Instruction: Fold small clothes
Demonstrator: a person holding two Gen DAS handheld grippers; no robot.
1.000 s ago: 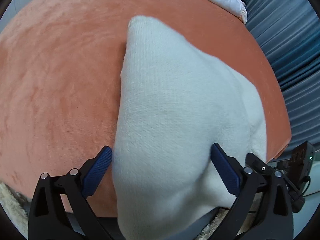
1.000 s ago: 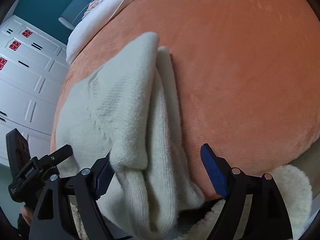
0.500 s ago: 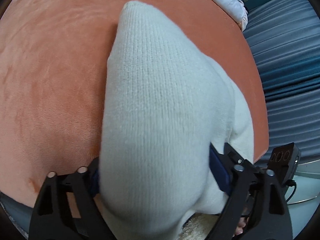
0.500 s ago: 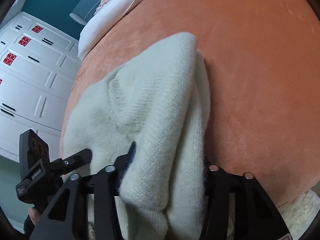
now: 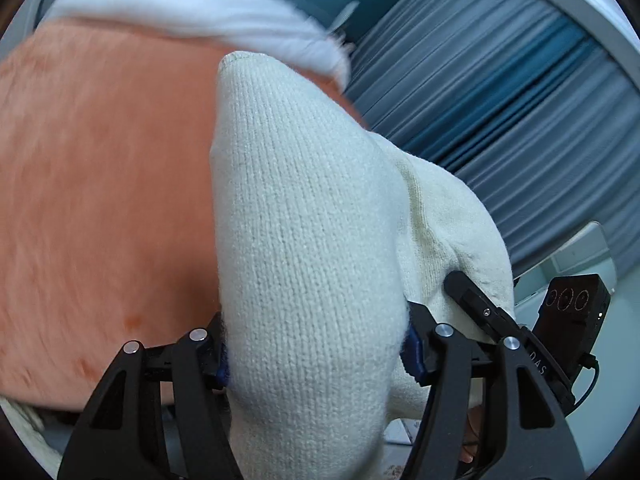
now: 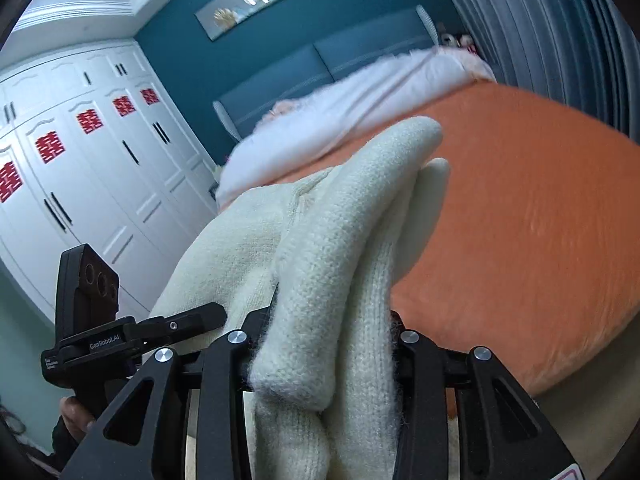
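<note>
Left wrist view: I have the left gripper (image 5: 316, 356) clenched on the near edge of the cream knit sweater (image 5: 304, 240), which fills the middle of the frame and rises toward the top centre over the orange bed (image 5: 100, 180). In the right wrist view my right gripper (image 6: 324, 344) grips a bunched, doubled part of it at lower centre. I judge the fold barely begun: the sweater is gathered, not yet laid flat.
</note>
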